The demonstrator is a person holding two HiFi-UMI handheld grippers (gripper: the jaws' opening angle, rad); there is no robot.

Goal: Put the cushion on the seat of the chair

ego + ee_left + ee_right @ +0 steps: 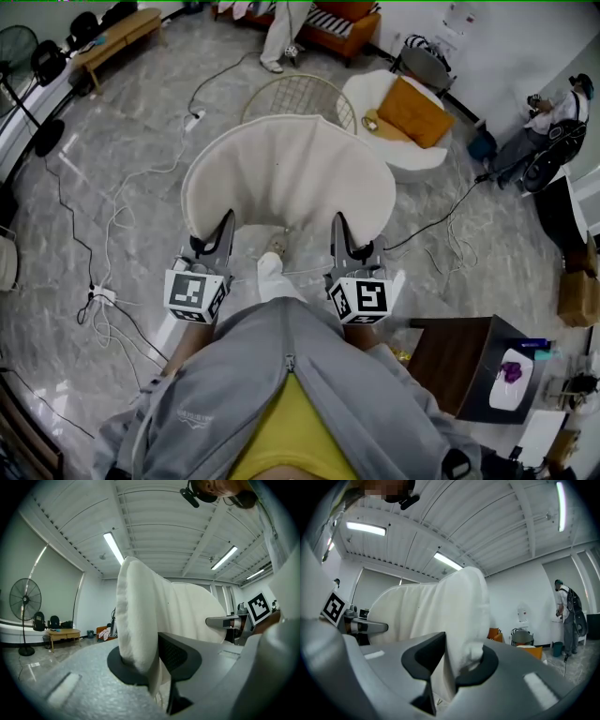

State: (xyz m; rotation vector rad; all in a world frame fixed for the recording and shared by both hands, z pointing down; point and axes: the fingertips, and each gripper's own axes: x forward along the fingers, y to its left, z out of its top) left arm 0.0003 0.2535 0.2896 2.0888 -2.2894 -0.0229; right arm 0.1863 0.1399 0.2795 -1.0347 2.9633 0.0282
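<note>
A round white cushion (289,173) hangs level in front of me, held by its near edge at two spots. My left gripper (223,232) is shut on the cushion's left near edge, and the fabric (138,620) is squeezed between its jaws (150,663). My right gripper (339,230) is shut on the right near edge, pinching the fabric (461,606) between its jaws (457,660). Beyond the cushion stands a round wire-frame chair (300,94), its seat partly hidden by the cushion. Each gripper view shows the other gripper across the cushion.
A white chair (375,94) holding an orange pillow (414,112) stands to the right of the wire chair. Cables and a power strip (194,120) lie on the marble floor. A dark side table (464,361) is near right. People stand at the back (281,33) and far right (548,127).
</note>
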